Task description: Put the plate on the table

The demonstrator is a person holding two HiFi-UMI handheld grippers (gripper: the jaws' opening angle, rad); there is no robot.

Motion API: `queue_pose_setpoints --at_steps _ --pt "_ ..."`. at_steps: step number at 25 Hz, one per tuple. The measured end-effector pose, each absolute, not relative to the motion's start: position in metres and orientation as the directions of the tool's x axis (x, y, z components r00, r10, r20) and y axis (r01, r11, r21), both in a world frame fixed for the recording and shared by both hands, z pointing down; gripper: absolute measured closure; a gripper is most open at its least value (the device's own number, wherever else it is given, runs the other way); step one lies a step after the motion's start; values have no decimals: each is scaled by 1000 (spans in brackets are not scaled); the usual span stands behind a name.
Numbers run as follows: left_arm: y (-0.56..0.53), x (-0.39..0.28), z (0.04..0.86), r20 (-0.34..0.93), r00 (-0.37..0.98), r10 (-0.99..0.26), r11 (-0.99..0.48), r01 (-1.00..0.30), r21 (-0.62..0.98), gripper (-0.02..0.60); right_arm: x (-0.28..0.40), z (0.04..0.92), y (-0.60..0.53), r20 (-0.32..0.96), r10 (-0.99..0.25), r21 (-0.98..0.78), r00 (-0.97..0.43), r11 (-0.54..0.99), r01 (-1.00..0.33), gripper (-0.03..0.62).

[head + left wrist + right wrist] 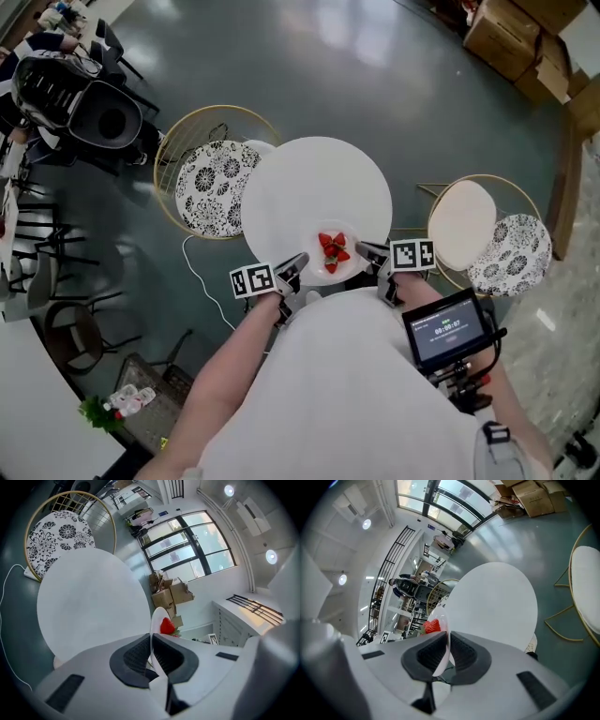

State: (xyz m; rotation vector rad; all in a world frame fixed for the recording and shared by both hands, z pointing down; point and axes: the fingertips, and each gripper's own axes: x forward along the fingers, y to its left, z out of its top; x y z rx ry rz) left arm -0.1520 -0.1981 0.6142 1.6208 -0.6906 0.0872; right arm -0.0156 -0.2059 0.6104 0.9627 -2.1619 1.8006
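Observation:
A small white plate (316, 269) with red strawberries (333, 251) hangs over the near edge of the round white table (314, 187). My left gripper (298, 264) is shut on the plate's left rim, my right gripper (364, 250) is shut on its right rim. In the left gripper view the plate (157, 617) shows edge-on between the dark pads (137, 656), a strawberry (167, 626) beyond. The right gripper view likewise has the plate's rim (443, 660) pinched between the pads (464, 656), with a strawberry (432, 626) at the left.
A gold wire chair with a black-and-white flowered cushion (214, 186) stands left of the table. At the right is a chair with a plain cream seat (461, 223) and a flowered cushion (511, 253). A white cable (199, 272) lies on the floor. Cardboard boxes (511, 33) sit at the back right.

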Motion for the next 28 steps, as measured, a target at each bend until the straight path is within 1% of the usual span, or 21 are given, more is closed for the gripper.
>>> queue_pose_setpoints --at_steps 9,19,25,28 --pt "-223 -127 646 523 782 -339 23 -549 835 568 9 645 -229 544 -299 -818 -784 21 -575 566" --pt "-242 -107 673 566 775 -280 1 -590 808 568 27 674 -244 585 -250 -796 -771 5 -605 566" --pt "-246 -100 682 586 770 -253 -23 -610 792 568 34 682 -244 596 -260 -786 -760 4 -618 565" --pt "-256 -83 695 605 763 -229 -27 -626 779 568 52 697 -252 608 -264 -779 -749 -17 -626 565"
